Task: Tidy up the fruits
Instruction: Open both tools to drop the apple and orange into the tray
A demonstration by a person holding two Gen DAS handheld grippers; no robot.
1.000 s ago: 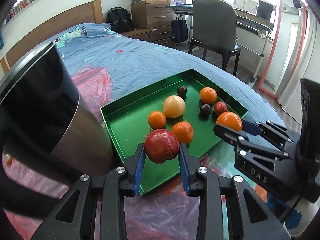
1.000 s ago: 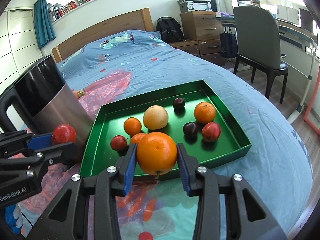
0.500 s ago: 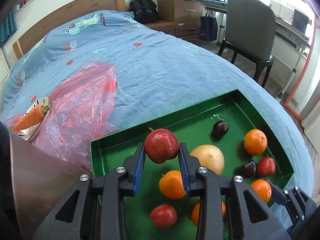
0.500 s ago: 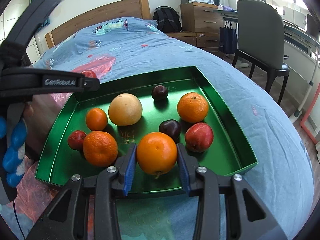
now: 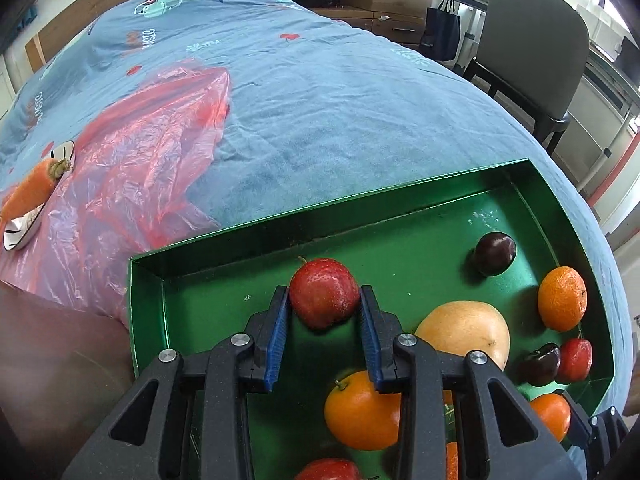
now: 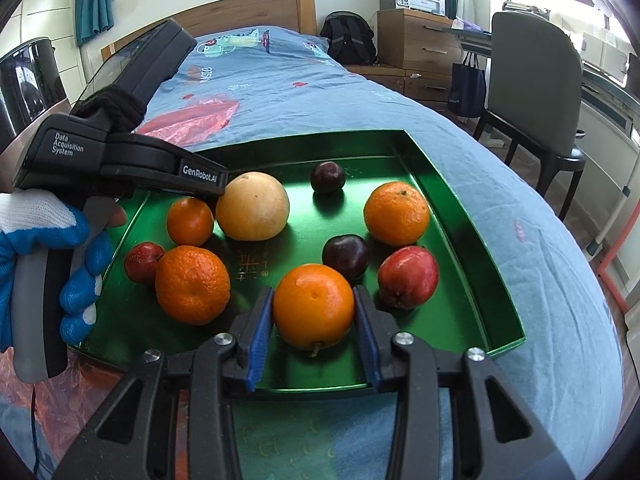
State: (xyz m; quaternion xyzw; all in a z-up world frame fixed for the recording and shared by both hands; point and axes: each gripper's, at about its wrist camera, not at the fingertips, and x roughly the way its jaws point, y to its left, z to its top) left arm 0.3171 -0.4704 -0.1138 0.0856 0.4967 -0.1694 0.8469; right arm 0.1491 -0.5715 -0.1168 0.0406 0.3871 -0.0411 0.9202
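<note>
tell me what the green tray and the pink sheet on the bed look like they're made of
Shallow green rectangular tray: glossy, probably foil-faced card or thin metal; its floor mirrors the fruit and the walls have sharp folded corners. Crinkled pink translucent sheet: thin plastic film, likely a bag; fine shiny creases, and the blue cover shows through faintly.

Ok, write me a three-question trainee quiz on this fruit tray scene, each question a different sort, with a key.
1. True or false: the left gripper has a red apple between its pads, over the green tray.
2. Multiple choice: what is the right gripper shut on? A) a dark plum B) an orange C) a carrot
3. Fill in: in the right wrist view, the biggest fruit in the tray is the pale yellow ____.

Key:
1. True.
2. B, the orange.
3. Grapefruit.
</note>
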